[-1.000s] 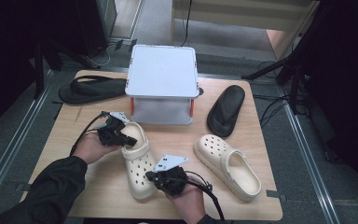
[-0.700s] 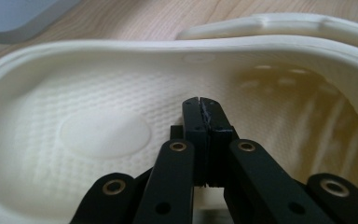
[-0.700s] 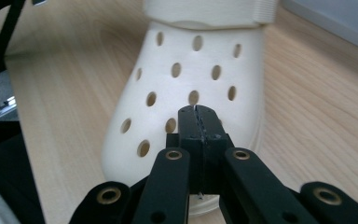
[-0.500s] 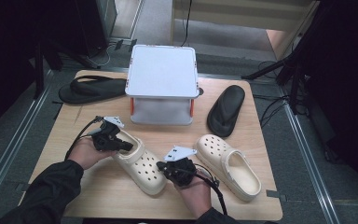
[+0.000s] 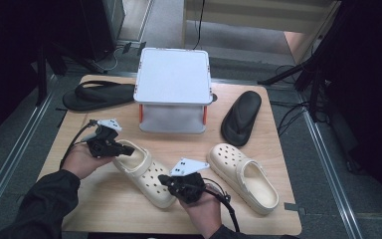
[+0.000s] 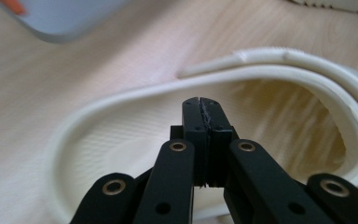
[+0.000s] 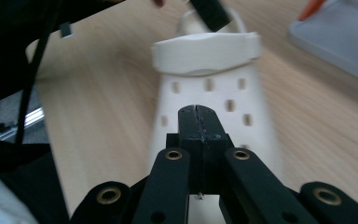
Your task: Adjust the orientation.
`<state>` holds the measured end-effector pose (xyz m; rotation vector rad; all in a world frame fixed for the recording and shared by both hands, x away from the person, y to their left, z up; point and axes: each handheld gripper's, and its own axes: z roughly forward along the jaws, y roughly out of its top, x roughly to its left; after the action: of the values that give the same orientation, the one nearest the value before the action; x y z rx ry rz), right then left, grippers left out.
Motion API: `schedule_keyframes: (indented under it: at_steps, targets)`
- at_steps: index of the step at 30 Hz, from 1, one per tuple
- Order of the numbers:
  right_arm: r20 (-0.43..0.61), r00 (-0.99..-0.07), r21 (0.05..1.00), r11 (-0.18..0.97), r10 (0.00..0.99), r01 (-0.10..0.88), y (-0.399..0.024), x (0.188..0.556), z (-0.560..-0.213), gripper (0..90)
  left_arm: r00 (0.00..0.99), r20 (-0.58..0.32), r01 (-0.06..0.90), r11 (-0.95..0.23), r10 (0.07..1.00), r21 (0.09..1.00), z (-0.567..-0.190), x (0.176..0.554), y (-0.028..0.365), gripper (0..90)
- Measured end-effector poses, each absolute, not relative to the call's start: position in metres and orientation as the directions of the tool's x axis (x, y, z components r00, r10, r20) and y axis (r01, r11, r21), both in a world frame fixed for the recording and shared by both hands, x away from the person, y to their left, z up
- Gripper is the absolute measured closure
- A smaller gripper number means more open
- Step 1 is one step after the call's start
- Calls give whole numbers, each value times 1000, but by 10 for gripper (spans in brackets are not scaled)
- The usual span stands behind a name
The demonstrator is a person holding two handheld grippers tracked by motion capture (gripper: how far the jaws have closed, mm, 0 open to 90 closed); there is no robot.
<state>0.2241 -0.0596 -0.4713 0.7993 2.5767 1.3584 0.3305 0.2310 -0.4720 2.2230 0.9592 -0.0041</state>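
A cream clog [image 5: 146, 174] lies slantwise on the wooden table [image 5: 94, 199], heel far-left, toe near-right. My left gripper [image 5: 131, 148] is shut, with its tips at the heel opening. In the left gripper view the closed tips [image 6: 200, 101] hang over the clog's hollow [image 6: 279, 79] with nothing between them. My right gripper [image 5: 165, 179] is shut too and rests against the toe. In the right gripper view its tips [image 7: 196, 110] lie on the perforated upper of the clog [image 7: 205, 51]. The matching clog [image 5: 243, 177] sits to the right, apart from both grippers.
A white box-like stand [image 5: 173, 89] with orange clips rises at the back centre. One black flip-flop [image 5: 99, 94] lies to its left, another [image 5: 241, 117] to its right. Metal rails run along both table sides.
The clog has turned from pointing at the person to lying slantwise, its toe swung right. The right gripper followed the toe rightward; the left gripper shifted slightly left at the heel.
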Motion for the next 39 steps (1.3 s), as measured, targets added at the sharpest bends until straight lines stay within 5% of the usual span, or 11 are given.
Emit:
schedule_keyframes:
  at_steps: [16,39]
  targets:
    - [165,-891,723,562,424,401,-30,199,-505,900,683,-232,668,-462,693,583,-489,380,242,900]
    - [108,-815,705,534,570,467,-65,234,-507,900,685,-259,680,-470,682,563,-493,366,249,900]
